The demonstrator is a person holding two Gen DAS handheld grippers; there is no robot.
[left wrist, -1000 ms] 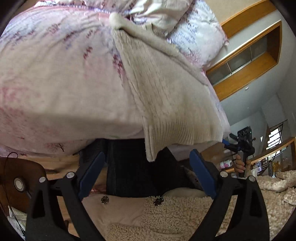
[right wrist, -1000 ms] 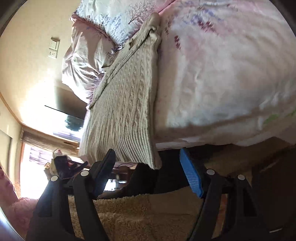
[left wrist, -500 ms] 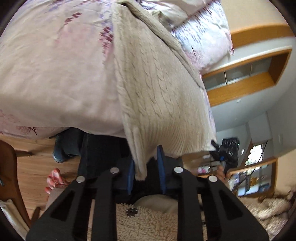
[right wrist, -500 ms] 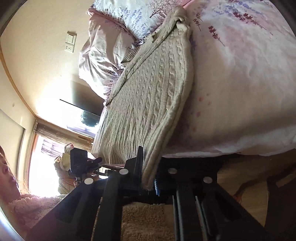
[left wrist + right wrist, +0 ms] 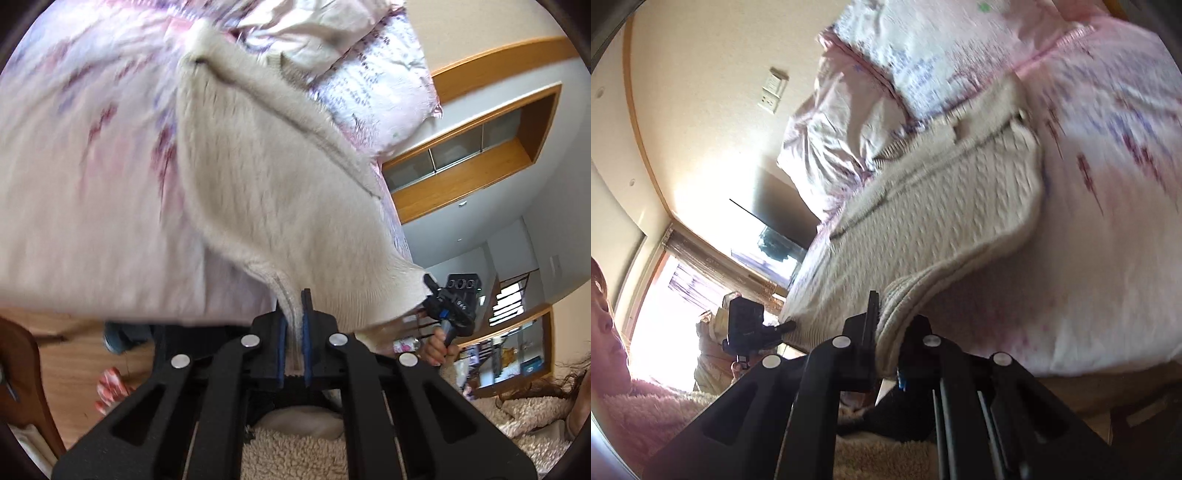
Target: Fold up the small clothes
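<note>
Left wrist view: cream knit sweater point(image 5: 280, 184) spread over a pink floral duvet point(image 5: 92, 206), filling the centre of the frame and blurred by motion. Ribbed hem running along the lower edge, from lower centre toward the right. Hem corner pinched between the blue pads of the left gripper point(image 5: 291, 314) at lower centre, jaws nearly together with only the knit between them, after closing in over the last moment. Far hem corner, at right of centre, clamped in the right gripper point(image 5: 443, 299), held by a hand point(image 5: 436, 343) just below it. Fabric between the two corners lifted off the duvet edge and sagging slightly. Floral pillows point(image 5: 373, 77) at upper right, beyond the sweater's top. Wooden floor point(image 5: 74, 354) at lower left.

Right wrist view: same sweater point(image 5: 942, 221) across the centre, cable pattern visible though smeared, folded edge rounded at right of centre. Thick ribbed hem gathered into the right gripper point(image 5: 886, 325) at lower centre, jaws narrow and pressing on the knit, likewise just closed. Left gripper point(image 5: 757, 328) at lower left, gripping the opposite hem corner against a bright window. Duvet point(image 5: 1108, 240) filling the right side, pillows point(image 5: 905, 55) at top centre.
</note>
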